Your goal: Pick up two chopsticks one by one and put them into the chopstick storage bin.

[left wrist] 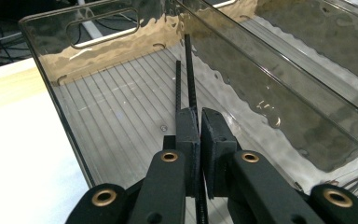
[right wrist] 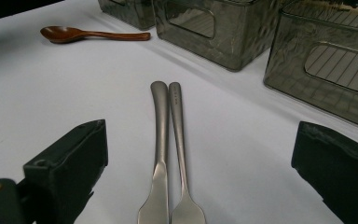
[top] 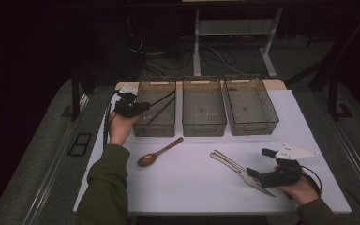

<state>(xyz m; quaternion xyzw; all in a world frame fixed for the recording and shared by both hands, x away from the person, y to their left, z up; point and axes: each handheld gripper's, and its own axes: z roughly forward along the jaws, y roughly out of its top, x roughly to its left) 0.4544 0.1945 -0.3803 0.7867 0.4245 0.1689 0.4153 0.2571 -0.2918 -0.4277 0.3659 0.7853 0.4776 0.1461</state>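
1. The step in hand looks like sorting cutlery into the three smoky plastic bins at the far side of the bench (top: pixel 192 187). The left gripper (left wrist: pixel 199 122) has its jaws nearly closed on a pair of black chopsticks (left wrist: pixel 189 70), which slant down into the left bin (top: pixel 138 130), at about 11 o'clock from the person.
2. The chopsticks' tips rest on or just above that bin's ribbed floor; I cannot tell which. The next move calls for letting them go so they lie inside, then lifting the jaws out.
3. The right gripper (top: pixel 265 173), at about 4 o'clock, has its jaws wide apart either side of a metal knife (right wrist: pixel 161 154) and fork (right wrist: pixel 179 154) lying side by side on the bench, not yet pinched.
4. A wooden spoon (top: pixel 158 152) lies on the bench between the two hands.
5. The middle bin (top: pixel 204 129) and right bin (top: pixel 262 125) look empty.
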